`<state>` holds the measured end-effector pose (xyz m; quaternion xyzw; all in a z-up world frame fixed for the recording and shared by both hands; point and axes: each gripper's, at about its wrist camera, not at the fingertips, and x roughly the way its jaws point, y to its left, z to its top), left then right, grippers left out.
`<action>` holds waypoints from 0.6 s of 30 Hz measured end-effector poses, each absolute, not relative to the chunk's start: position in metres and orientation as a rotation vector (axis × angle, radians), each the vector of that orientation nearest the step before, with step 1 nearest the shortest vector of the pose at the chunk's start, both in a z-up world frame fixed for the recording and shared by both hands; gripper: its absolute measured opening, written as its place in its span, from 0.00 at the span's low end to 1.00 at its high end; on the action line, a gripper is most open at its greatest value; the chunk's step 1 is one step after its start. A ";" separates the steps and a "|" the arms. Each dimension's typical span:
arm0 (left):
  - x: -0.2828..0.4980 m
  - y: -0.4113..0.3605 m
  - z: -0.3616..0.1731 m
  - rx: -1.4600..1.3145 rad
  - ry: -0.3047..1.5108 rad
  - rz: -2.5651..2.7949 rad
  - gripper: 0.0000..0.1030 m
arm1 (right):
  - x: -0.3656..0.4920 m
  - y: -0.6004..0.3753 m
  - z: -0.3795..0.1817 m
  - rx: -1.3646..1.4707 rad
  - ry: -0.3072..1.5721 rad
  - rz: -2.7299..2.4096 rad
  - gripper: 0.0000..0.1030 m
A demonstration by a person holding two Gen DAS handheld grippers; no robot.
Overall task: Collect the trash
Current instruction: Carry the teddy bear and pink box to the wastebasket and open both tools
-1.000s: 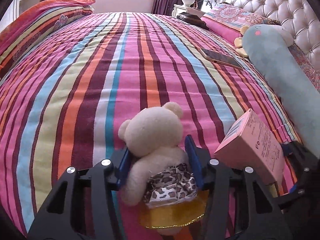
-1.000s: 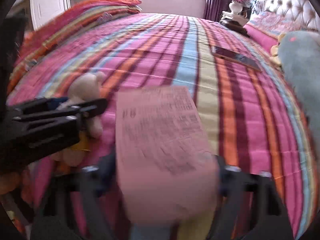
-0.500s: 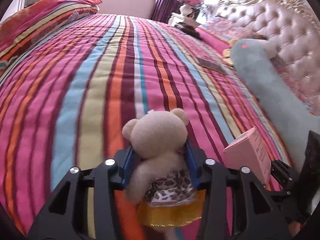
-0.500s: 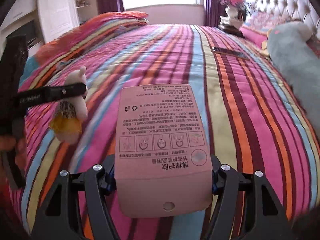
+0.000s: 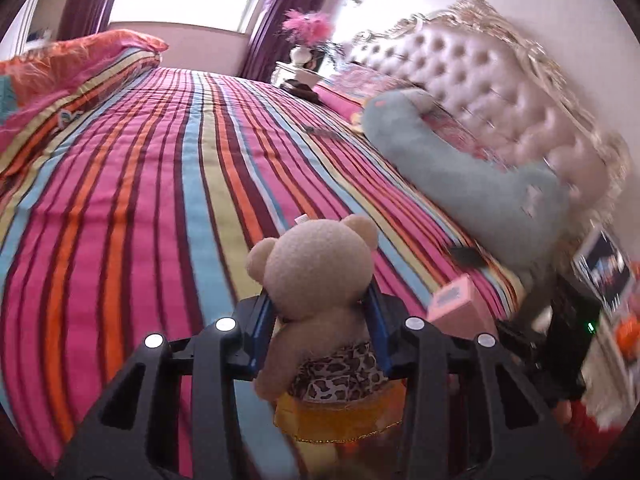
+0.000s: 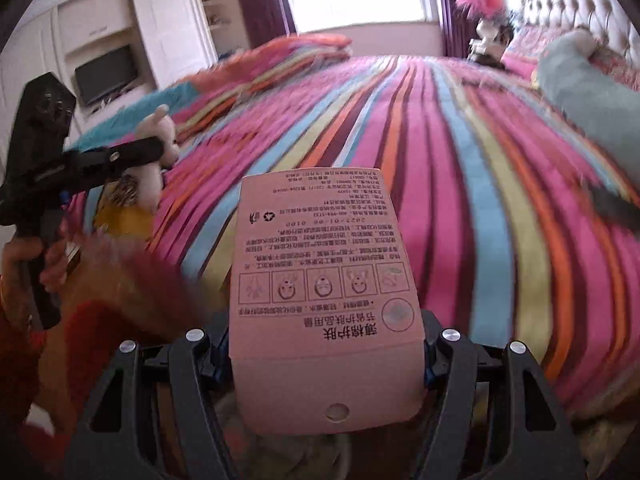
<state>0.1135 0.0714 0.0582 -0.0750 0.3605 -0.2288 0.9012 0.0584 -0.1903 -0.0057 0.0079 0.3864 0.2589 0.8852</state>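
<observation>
My left gripper (image 5: 320, 320) is shut on a small beige teddy bear (image 5: 320, 276) in a leopard top and yellow skirt, held above the striped bedspread (image 5: 160, 200). My right gripper (image 6: 326, 340) is shut on a pink printed carton (image 6: 324, 280), also held above the bed. The carton also shows at the lower right of the left wrist view (image 5: 452, 300). The bear and the left gripper show at the left of the right wrist view (image 6: 154, 160).
A long blue plush pillow (image 5: 460, 164) lies along the tufted headboard (image 5: 500, 80). A phone (image 5: 320, 130) lies on the bed far off. A folded quilt (image 5: 72, 64) sits at the far left. A nightstand with a vase (image 5: 304, 56) stands beyond. White cabinets with a TV (image 6: 104, 72) are left.
Both grippers have lifted and drawn back from the bed with the bear and the carton held. The views now take in more of the room and headboard.
</observation>
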 end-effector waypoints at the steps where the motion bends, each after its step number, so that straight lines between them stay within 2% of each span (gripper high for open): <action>1: 0.093 0.070 0.046 -0.148 0.787 -0.471 0.39 | 0.043 -0.188 -0.018 0.008 0.842 0.546 0.61; 4: 0.047 0.057 -0.002 -0.112 0.922 -0.472 0.39 | 0.013 -0.182 -0.055 0.004 0.956 0.532 0.62; 6: 0.036 0.051 -0.024 -0.104 0.981 -0.471 0.39 | 0.005 -0.178 -0.082 0.023 1.048 0.528 0.61; 7: 0.028 0.041 -0.058 -0.103 1.071 -0.465 0.39 | 0.002 -0.175 -0.099 0.025 1.100 0.524 0.61; 10: 0.024 0.020 -0.106 -0.050 1.181 -0.441 0.39 | 0.000 -0.163 -0.136 0.007 1.215 0.516 0.62; 18: 0.032 -0.013 -0.179 0.007 1.389 -0.420 0.39 | 0.021 -0.127 -0.204 -0.055 1.428 0.496 0.61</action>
